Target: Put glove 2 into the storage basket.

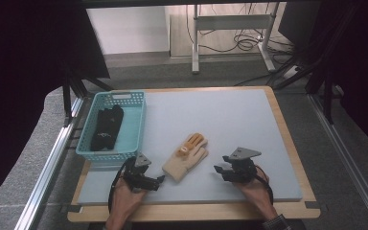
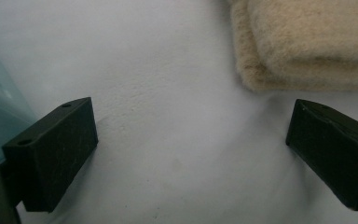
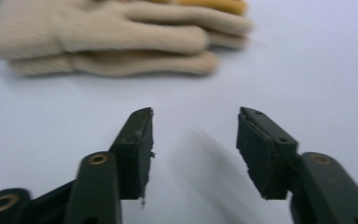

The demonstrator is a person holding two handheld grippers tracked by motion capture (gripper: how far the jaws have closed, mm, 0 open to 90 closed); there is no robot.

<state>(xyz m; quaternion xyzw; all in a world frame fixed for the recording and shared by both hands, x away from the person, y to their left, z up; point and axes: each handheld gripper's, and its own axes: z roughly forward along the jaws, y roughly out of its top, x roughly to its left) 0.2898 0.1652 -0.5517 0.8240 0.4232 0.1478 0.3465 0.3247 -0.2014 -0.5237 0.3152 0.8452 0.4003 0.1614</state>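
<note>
At the bottom of the high view, the left gripper (image 1: 159,180) sits left of centre and the right gripper (image 1: 219,169) right of centre, each held by a hand that comes in from the lower edge. In the left gripper view, the jaws stand wide apart over bare mat with nothing between them. In the right gripper view, the jaws are also parted and empty, with only the surface between them.

Between the two grippers, slightly above them in the high view, lies the cream glove (image 1: 186,157) on the pale blue mat (image 1: 230,120), its orange-tipped fingers pointing to the upper right. Its cuff fills the upper right of the left gripper view (image 2: 307,46).

Farther back, at centre left, the teal basket (image 1: 136,120) holds a black glove (image 1: 106,127).
</note>
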